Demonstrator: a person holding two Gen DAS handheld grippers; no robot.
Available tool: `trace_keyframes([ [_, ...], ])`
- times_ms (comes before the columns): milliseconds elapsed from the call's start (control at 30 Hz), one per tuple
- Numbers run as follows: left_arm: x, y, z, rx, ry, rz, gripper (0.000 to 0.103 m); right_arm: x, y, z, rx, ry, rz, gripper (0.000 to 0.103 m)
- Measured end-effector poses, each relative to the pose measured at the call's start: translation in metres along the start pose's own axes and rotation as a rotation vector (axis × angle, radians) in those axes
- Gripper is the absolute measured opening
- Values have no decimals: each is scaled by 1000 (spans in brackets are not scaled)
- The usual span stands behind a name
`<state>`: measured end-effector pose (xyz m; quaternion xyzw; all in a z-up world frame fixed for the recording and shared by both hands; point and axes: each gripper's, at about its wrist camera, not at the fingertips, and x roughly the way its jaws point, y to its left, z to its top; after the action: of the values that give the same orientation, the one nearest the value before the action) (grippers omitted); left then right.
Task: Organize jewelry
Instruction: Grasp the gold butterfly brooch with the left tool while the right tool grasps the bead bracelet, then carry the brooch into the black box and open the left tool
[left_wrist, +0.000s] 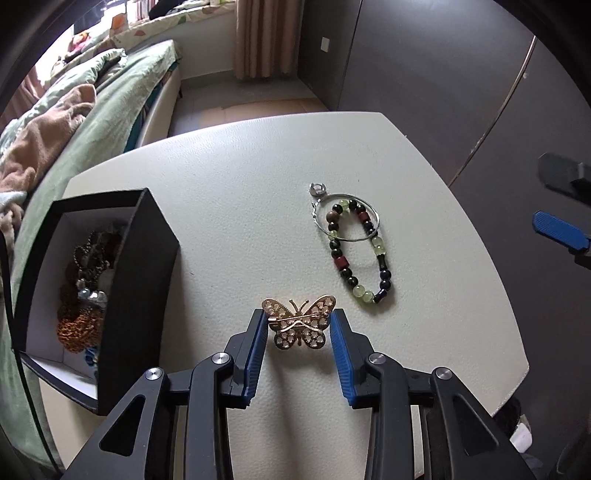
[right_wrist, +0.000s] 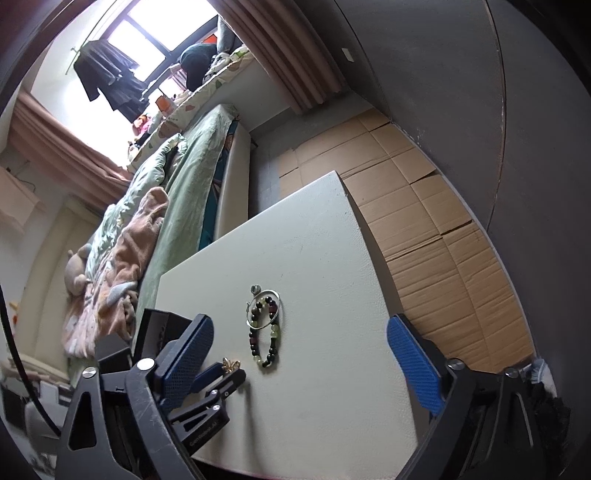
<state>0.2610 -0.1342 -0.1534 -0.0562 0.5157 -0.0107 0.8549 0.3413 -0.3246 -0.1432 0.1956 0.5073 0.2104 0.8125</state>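
My left gripper (left_wrist: 298, 319) is shut on a gold butterfly brooch (left_wrist: 300, 325) and holds it just above the white table (left_wrist: 229, 206). The brooch also shows in the right wrist view (right_wrist: 231, 364). A beaded bracelet (left_wrist: 360, 254) with black, red and green beads lies on the table with a silver hoop earring (left_wrist: 345, 218) across its far end; both show in the right wrist view (right_wrist: 265, 332). A black jewelry box (left_wrist: 99, 288) stands open at the left with several chains inside. My right gripper (right_wrist: 299, 350) is open and empty, above the table's near side.
A bed with a green quilt (left_wrist: 85, 110) runs along the table's left side. Cardboard sheets (right_wrist: 424, 221) cover the floor to the right. A dark wall (left_wrist: 424, 74) stands behind the table. The right gripper's blue pad (left_wrist: 559, 230) shows at the right edge of the left wrist view.
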Motion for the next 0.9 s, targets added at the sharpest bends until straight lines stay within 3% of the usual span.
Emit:
trace_keyframes([
  [133, -18, 13, 8, -43, -42, -35, 36, 25, 10, -2, -2, 67, -11, 63],
  [433, -59, 36, 19, -86, -132, -94, 36, 69, 27, -5, 13, 153, -20, 35],
  [900, -95, 73, 30, -139, -209, -148, 36, 117, 21, -3, 134, 223, -40, 16],
])
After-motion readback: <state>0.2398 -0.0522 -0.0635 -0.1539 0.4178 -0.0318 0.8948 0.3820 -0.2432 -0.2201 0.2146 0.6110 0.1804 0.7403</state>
